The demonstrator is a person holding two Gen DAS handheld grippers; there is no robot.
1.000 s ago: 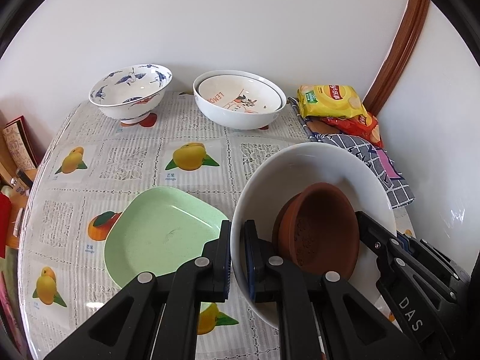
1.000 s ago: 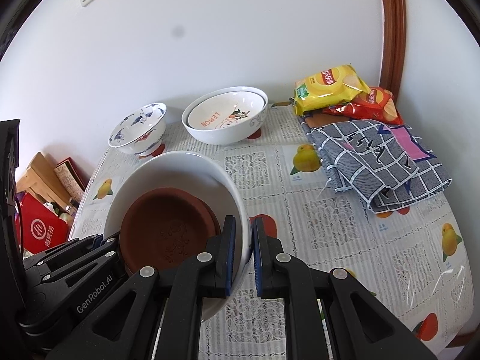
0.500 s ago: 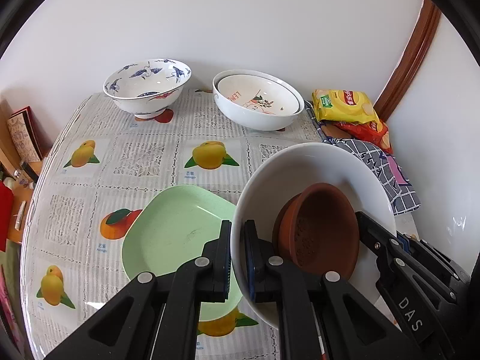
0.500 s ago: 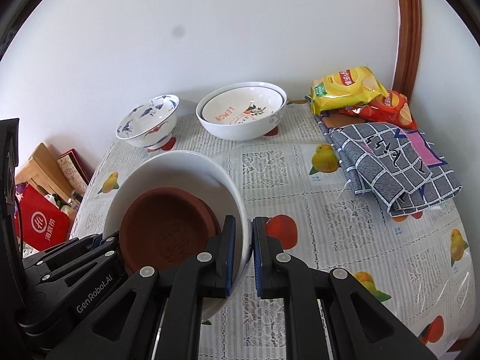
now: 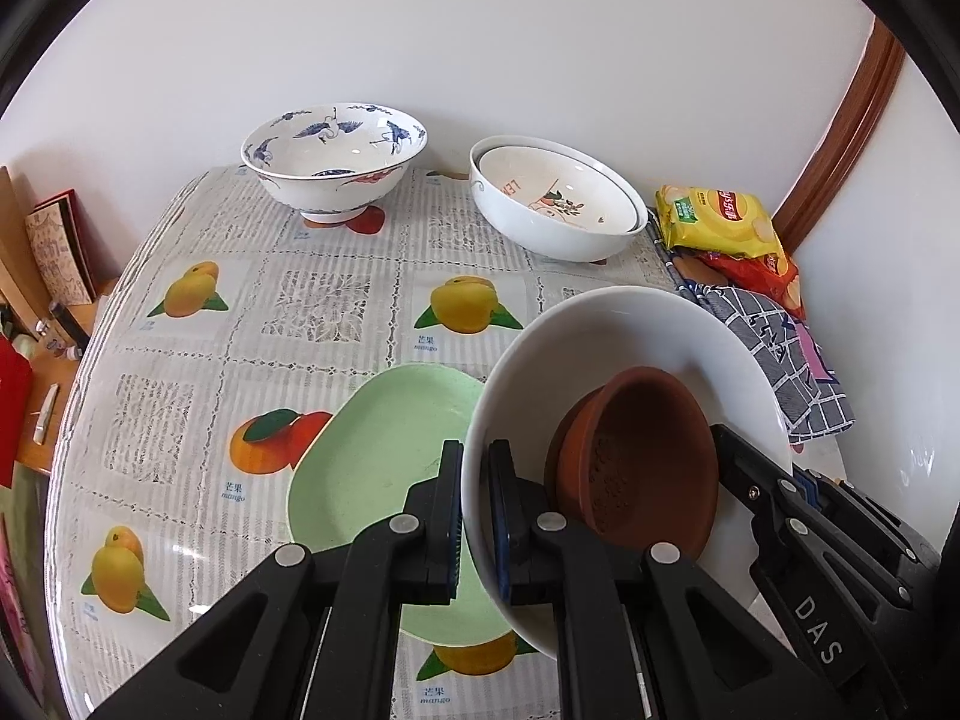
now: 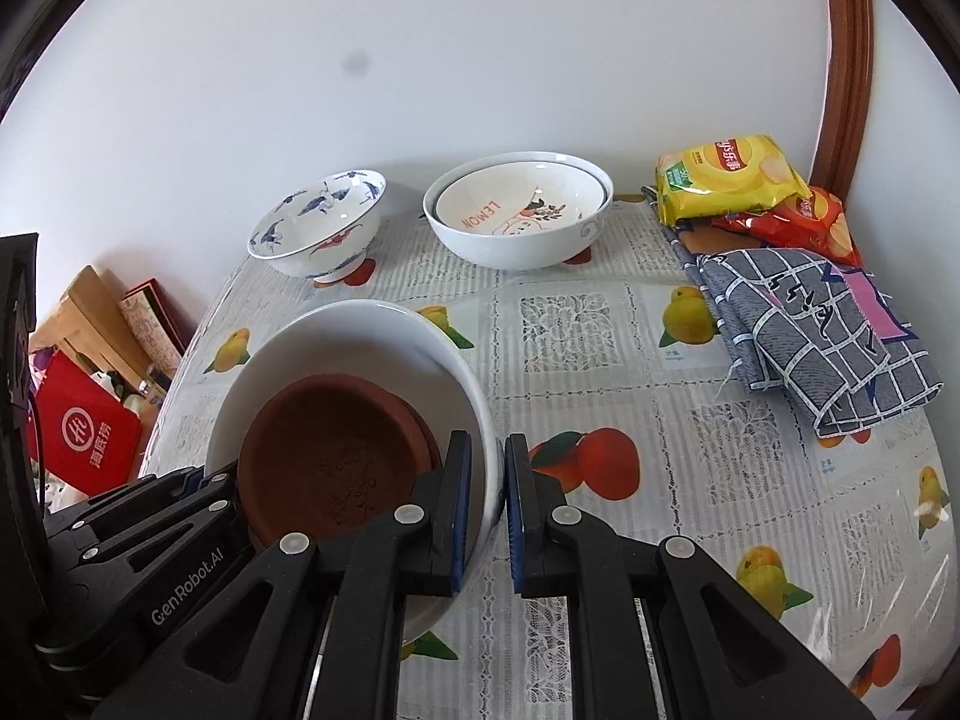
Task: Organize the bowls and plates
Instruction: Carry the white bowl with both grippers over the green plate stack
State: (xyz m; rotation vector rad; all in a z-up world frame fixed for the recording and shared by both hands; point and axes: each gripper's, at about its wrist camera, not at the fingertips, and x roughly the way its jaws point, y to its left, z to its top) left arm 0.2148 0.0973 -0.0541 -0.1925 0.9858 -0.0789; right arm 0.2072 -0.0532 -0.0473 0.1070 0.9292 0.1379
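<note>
Fruit-print tablecloth (image 5: 252,324), both grippers (image 5: 474,516) clamping white bowl (image 5: 630,330)

On my fruit-printed plastic tablecloth (image 6: 600,330) I see a folded grey checked cloth (image 6: 804,324), beside it a yellow chips bag (image 6: 729,177) on a red chips bag (image 6: 804,222).

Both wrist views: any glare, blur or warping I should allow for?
Left wrist view: sharp, daylit; small glare patch on the tablecloth, fisheye bends the table edge. Right wrist view: sharp too; glare streaks on the tablecloth at right, dark smudge on the wall.
</note>
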